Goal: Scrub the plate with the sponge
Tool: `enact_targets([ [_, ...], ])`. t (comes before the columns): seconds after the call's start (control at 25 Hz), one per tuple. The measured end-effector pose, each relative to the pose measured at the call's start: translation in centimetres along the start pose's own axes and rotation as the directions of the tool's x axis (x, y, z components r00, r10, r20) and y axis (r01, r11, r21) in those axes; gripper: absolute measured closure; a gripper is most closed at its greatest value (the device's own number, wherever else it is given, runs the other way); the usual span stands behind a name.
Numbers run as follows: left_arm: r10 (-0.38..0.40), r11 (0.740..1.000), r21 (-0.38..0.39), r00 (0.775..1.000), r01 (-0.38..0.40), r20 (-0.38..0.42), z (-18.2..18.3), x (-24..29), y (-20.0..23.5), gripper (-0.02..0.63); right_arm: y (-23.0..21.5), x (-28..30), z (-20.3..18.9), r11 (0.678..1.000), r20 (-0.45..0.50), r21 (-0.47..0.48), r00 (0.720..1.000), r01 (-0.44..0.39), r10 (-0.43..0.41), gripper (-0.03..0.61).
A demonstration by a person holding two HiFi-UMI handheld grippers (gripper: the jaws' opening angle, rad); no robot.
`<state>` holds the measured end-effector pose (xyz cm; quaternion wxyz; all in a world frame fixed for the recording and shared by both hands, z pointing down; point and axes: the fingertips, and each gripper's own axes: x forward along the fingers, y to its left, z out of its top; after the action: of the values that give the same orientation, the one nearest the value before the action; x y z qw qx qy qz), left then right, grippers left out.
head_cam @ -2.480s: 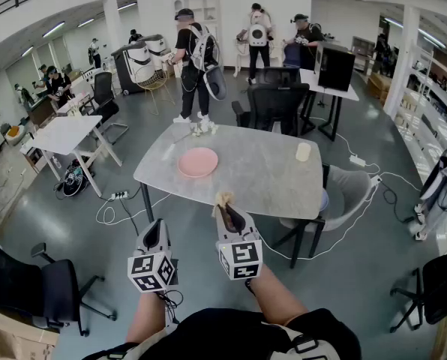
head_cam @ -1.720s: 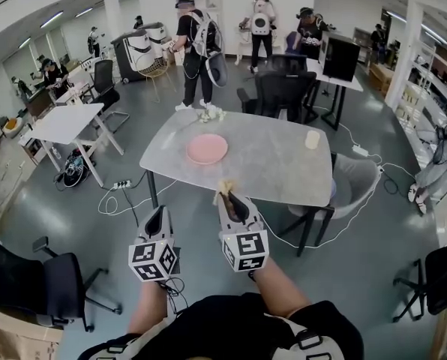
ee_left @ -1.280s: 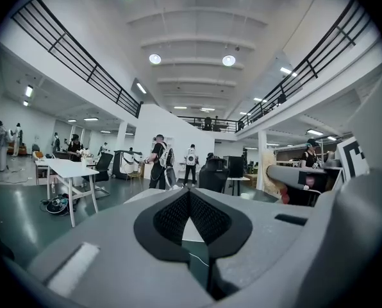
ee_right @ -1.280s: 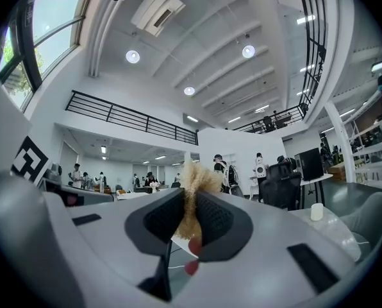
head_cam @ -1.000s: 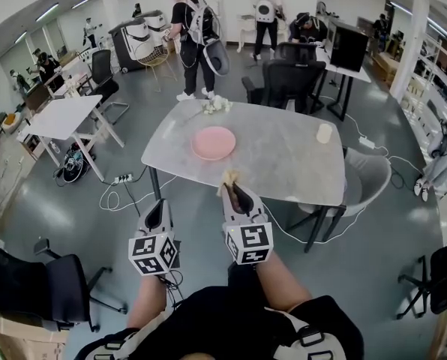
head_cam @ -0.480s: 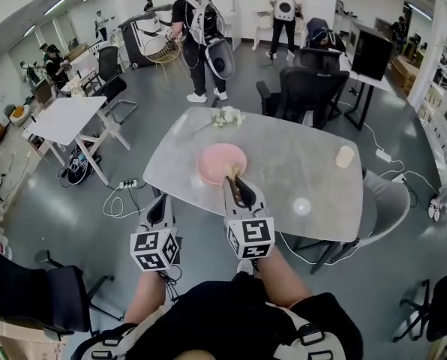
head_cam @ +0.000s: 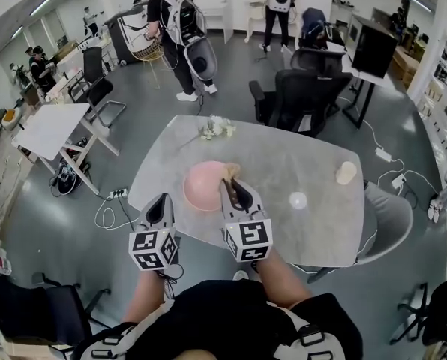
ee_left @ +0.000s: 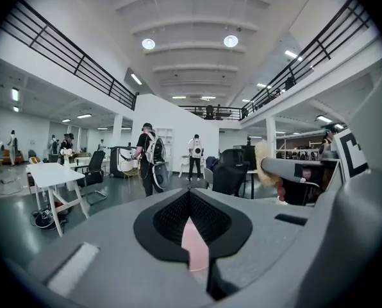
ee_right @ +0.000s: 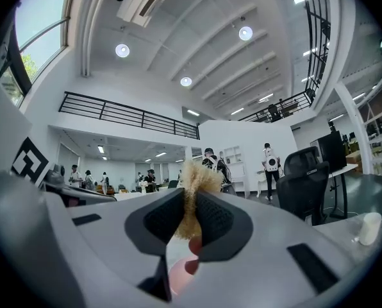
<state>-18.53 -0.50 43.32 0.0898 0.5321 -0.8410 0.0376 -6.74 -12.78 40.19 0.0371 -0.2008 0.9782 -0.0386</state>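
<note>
A round pink plate lies on the grey table, near its front left side. My right gripper is shut on a tan, fuzzy sponge, which hangs over the plate's right rim. In the right gripper view the sponge sticks up between the black pads, with the pink plate showing below. My left gripper hovers at the table's front left edge, left of the plate, shut and holding nothing. In the left gripper view only a sliver of the plate shows behind its closed tips.
On the table are a small bunch of white flowers at the far side, a cream cup at the right and a small white round thing. A black office chair stands beyond the table, a grey chair at its right. People stand farther back.
The person has walked up to the table. Both grippers moved forward: the right one now holds the sponge over the plate's rim, and the left one reaches the table's edge.
</note>
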Motion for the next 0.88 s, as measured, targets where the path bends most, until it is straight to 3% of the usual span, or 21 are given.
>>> enact_targets([
  [0.4,-0.11,0.994,-0.011,0.993,0.11,-0.035,0.6,10.4,1.7,0.609,-4.3,6.5,-1.1,0.994,-0.035,-0.021,0.994,0.107,-0.108,0.523],
  [0.68,-0.228,0.97,0.066,0.971,0.232,-0.071,1.8,16.3,3.2,0.609,-6.0,9.4,-0.9,0.967,-0.015,-0.023,0.967,0.253,-0.254,0.523],
  [0.88,-0.227,0.961,0.143,0.971,0.236,-0.077,1.1,18.6,4.8,0.609,-6.1,9.7,-1.7,0.947,-0.035,-0.025,0.947,0.319,-0.32,0.523],
])
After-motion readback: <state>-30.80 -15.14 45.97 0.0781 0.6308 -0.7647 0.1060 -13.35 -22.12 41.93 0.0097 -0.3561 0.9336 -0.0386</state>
